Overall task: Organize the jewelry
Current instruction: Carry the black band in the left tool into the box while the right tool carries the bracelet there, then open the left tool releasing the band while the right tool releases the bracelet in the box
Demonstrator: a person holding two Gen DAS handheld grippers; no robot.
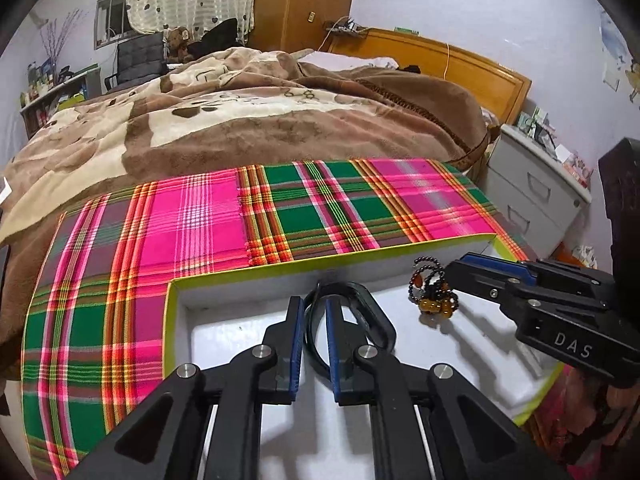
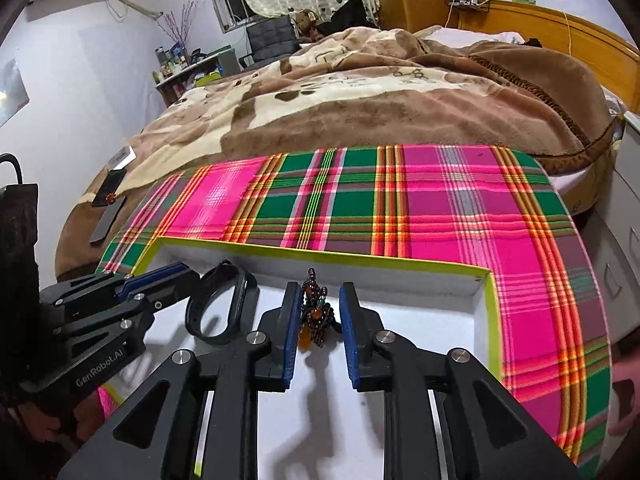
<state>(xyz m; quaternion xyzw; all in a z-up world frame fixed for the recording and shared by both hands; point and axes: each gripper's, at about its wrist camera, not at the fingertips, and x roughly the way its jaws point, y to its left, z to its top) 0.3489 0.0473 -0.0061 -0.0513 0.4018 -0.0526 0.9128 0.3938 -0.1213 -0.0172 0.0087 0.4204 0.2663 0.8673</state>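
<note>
We see the left tool partly open around one side of the black band in the white tray. The right tool, partly open, has the beads between its fingers, right of the band.

The left hand-held gripper is matte black plastic with two flat fingers lined by blue pads. Round silver screws cap its linkage joints, and triangular cut-outs pierce the outer arms. In the right wrist view its side, at nine o'clock, bears white lettering "GenRobot.AI". The right hand-held gripper is built alike; in the left wrist view, at three o'clock, its body reads "DAS".
</note>
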